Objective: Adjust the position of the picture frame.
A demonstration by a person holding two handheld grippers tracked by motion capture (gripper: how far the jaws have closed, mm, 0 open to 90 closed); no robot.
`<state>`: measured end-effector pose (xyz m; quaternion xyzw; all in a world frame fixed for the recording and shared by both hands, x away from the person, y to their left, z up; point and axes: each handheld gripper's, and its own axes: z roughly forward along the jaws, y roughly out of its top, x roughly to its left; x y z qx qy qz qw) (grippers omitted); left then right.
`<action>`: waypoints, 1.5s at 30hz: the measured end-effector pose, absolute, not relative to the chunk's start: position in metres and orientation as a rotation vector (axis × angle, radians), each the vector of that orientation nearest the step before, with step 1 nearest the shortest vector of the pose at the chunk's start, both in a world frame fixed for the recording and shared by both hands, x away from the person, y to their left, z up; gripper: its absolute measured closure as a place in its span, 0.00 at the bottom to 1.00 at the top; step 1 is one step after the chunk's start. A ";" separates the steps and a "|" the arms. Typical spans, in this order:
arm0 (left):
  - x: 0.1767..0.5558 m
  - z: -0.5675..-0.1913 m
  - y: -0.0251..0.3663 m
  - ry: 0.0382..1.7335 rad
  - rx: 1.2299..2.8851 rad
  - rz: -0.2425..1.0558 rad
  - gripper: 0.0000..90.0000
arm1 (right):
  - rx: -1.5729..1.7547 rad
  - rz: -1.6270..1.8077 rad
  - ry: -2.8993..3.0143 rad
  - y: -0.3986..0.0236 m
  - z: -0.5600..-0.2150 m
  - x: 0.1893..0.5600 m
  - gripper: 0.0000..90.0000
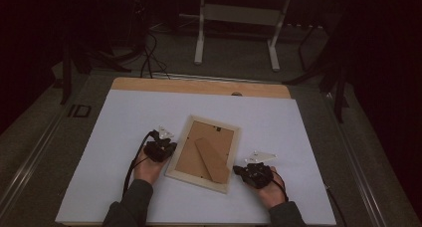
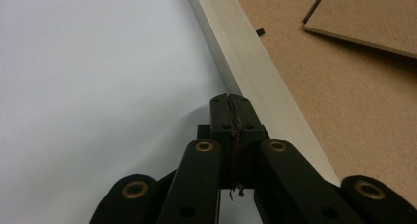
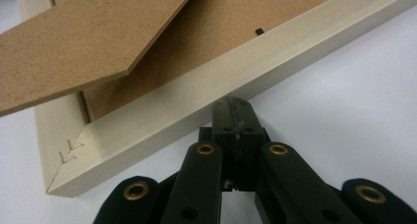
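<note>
A pale cream wooden picture frame (image 1: 204, 155) lies face down near the middle of the white table sheet (image 1: 298, 137), turned a little off square, its brown fibreboard backing (image 1: 191, 160) facing up. Across that backing runs the brown fibreboard easel stand (image 1: 213, 160), a long strip slanting toward the near right corner.

On the left, the black left gripper (image 1: 166, 146) sits just beside the frame's left rail, held in a hand (image 1: 148, 168) coming up from the bottom edge in a dark grey sleeve (image 1: 127, 207). In the left gripper view its jaws are pressed together with nothing between them, the tips (image 2: 230, 102) right at the outer edge of the cream rail (image 2: 255, 76), over the white sheet (image 2: 98, 86). Whether they actually touch the wood, I cannot tell.

Over on the right, the black right gripper (image 1: 240, 170) is at the frame's near right corner, the right hand (image 1: 271, 192) behind it. In the right gripper view the jaws are likewise closed on nothing, tips (image 3: 232, 105) up against the side of the cream rail (image 3: 196, 106), close enough to look like contact. Above them the stand's pointed end (image 3: 88, 37) overhangs the backing (image 3: 196, 42), and small staples (image 3: 71, 150) mark the mitred corner.

A strip of bare light wooden tabletop (image 1: 199, 86) shows beyond the sheet.
</note>
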<state>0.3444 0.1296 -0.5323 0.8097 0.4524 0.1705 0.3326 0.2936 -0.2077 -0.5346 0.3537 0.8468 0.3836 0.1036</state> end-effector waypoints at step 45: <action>0.308 -0.522 0.147 1.053 2.007 0.353 1.00 | 1.064 1.192 2.412 -0.217 -0.527 0.300 1.00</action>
